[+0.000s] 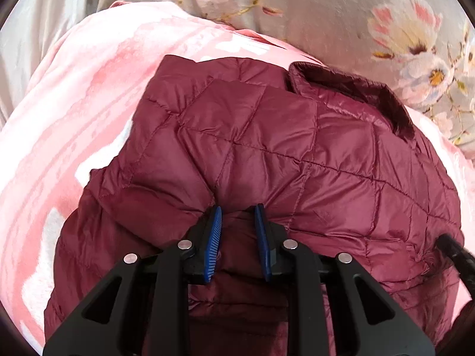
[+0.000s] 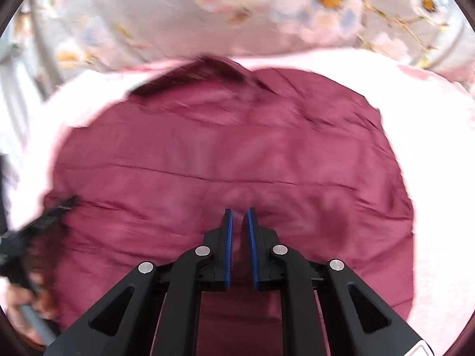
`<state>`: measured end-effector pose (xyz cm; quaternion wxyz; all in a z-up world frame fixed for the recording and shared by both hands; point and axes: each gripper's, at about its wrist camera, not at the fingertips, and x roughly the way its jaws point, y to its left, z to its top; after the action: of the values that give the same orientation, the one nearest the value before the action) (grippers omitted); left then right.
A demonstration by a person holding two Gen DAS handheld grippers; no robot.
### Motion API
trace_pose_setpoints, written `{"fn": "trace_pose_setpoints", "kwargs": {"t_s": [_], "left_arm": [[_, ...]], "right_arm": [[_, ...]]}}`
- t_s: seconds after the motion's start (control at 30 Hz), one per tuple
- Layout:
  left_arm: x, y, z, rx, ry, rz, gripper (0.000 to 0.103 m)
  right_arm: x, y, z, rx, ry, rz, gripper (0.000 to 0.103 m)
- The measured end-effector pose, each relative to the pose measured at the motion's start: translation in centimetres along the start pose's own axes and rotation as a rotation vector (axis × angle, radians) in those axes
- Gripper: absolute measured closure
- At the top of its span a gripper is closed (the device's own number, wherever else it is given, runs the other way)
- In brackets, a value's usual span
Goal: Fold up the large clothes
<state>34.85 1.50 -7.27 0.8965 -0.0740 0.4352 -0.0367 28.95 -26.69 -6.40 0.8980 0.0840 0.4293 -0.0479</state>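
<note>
Quilted maroon jacket lies on a pink blanket. Left hand-held gripper pinches a jacket fold; right hand-held gripper, nearly closed, should secure fabric before both lift evenly.

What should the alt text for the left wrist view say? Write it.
The left gripper pinches a fold of a maroon quilted jacket, its blue fingers pressed into the fabric. The jacket lies on a pink blanket, with a grey floral cloth beyond.

Maroon quilted jacket, seemingly folded, on pink blanket
</note>
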Motion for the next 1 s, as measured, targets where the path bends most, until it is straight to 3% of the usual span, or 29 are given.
{"fn": "trace_pose_setpoints", "kwargs": {"t_s": [0.07,0.23,0.33,0.4,0.47,0.63,0.77,0.83,0.93,1.0], "left_arm": [[-0.7,0.3,0.3,-0.027,-0.005,-0.009,0.081],[-3.2,2.6,2.2,-0.093,-0.084,0.020,0.080],[-1.7,5.0,2.8,-0.138,-0.031,0.070,0.080],[0.3,6.8,2.4,-0.175,0.032,0.074,0.081],[0.8,7.4,1.9,-0.180,0.024,0.049,0.080],[1.0,5.9,1.9,-0.108,0.010,0.120,0.080],[-0.8,6.4,3.3,-0.164,0.012,0.031,0.080],[-1.7,6.1,4.9,-0.178,-0.002,-0.034,0.070],[-1.4,4.1,8.5,-0.193,-0.004,-0.147,0.053],[0.2,2.2,11.1,-0.172,0.019,-0.205,0.042]], "right_arm": [[1.4,-1.1,-1.0,-0.005,0.002,0.018,0.098],[0.0,-0.1,-0.2,-0.051,-0.032,-0.006,0.097],[-0.6,-1.1,0.2,-0.030,-0.056,-0.033,0.094],[0.6,-2.2,-0.1,0.001,-0.017,-0.041,0.096],[1.1,-2.9,-1.0,0.010,-0.026,-0.009,0.097],[0.9,-2.4,-0.8,-0.025,-0.018,-0.033,0.097],[-1.4,-3.5,1.2,0.030,-0.051,0.036,0.092],[-2.2,-3.7,3.5,0.057,-0.075,0.081,0.089],[-1.8,-3.1,7.6,0.079,-0.078,0.160,0.070],[-0.7,-2.6,9.7,0.086,-0.066,0.212,0.052]]}}
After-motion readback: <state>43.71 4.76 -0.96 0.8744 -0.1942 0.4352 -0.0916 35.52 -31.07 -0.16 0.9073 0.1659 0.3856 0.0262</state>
